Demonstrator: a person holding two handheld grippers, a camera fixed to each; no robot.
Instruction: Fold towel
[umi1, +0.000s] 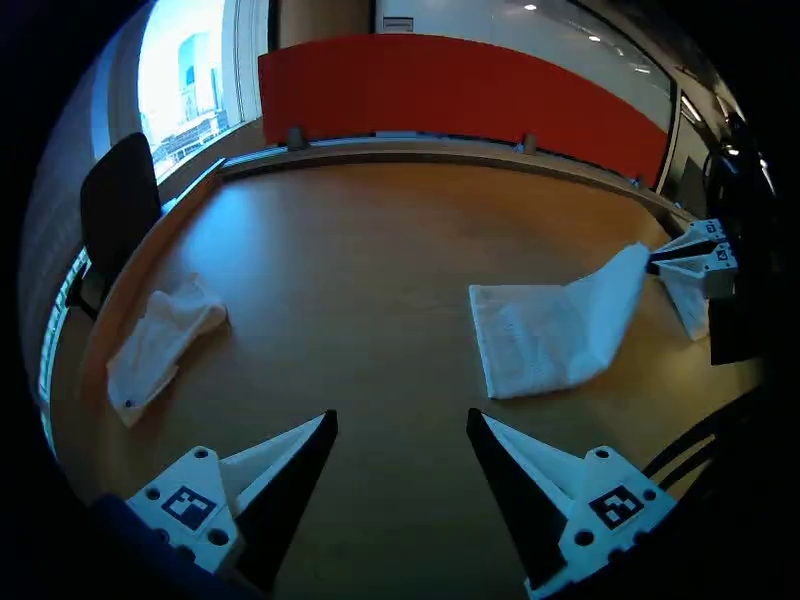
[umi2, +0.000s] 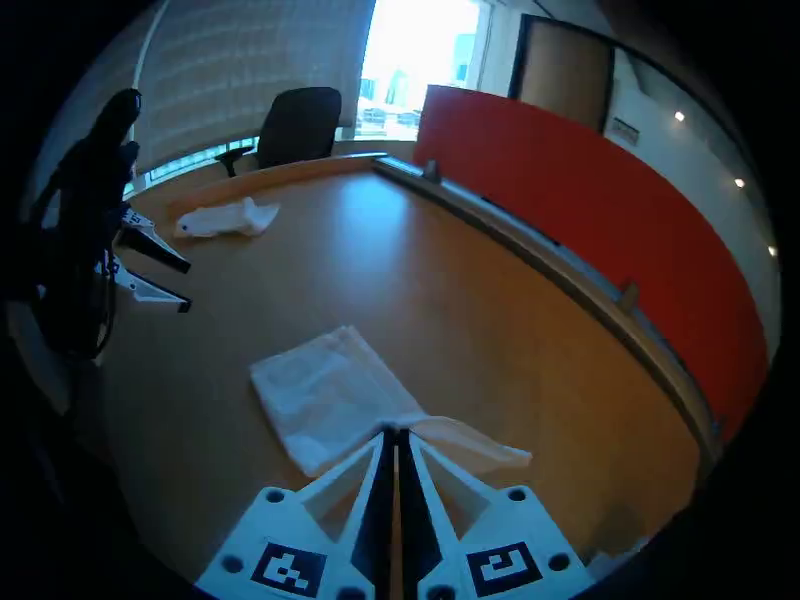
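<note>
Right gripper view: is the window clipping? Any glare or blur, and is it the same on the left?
Right gripper view: window blown out to white, pale sheen on the table below it, towel sharp, no motion blur. Left gripper view: window also overexposed, far table edge bowed by the fisheye.

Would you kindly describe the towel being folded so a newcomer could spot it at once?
On the wooden table before the red partition lie two white cloths. The towel is the flat one, a corner pinched by the right gripper; the crumpled cloth lies beside the black chair.
</note>
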